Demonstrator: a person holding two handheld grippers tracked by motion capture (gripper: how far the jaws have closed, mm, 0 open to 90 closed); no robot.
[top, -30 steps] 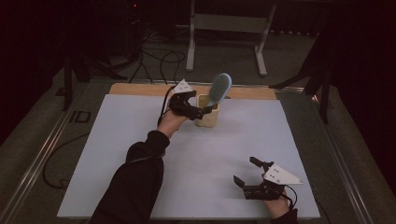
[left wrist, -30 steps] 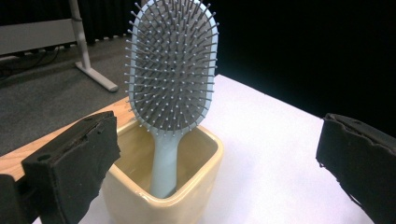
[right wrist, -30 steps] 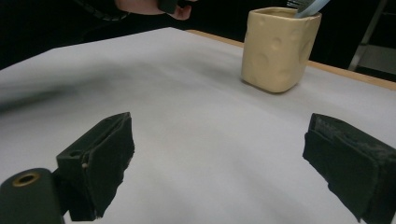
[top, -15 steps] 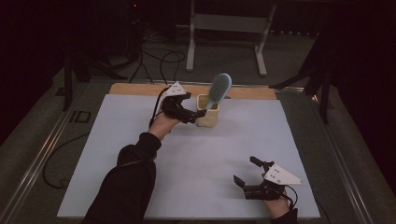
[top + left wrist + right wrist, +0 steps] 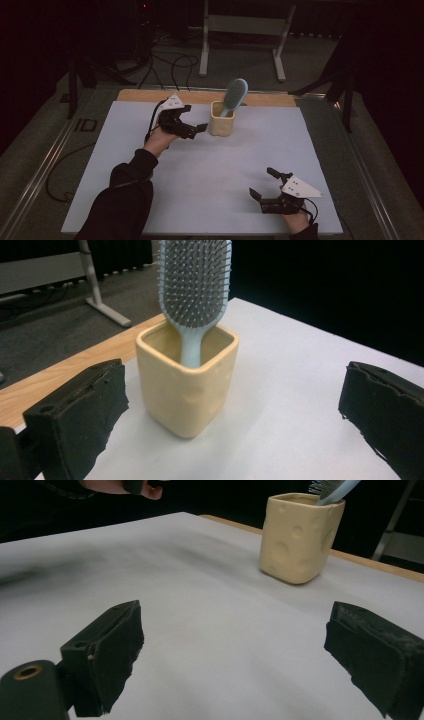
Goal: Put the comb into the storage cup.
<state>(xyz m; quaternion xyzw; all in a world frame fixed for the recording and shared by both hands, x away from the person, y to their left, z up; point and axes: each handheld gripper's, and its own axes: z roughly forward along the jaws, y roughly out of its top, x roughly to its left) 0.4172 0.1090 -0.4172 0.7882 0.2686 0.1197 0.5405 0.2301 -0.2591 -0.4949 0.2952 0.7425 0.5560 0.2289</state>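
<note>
A cream square cup point(image 5: 221, 118) stands upright near the middle of the tabletop's point(image 5: 210, 170) far edge. A grey-blue hairbrush point(image 5: 234, 95) stands in it handle down, head leaning toward the far right. The left gripper point(image 5: 200, 128) sits just left of the cup, fingers point(image 5: 80, 415) spread wide and apart from it, empty. The right gripper point(image 5: 261, 184) rests near the near right corner, fingers point(image 5: 107, 645) spread wide, holding nothing.
</note>
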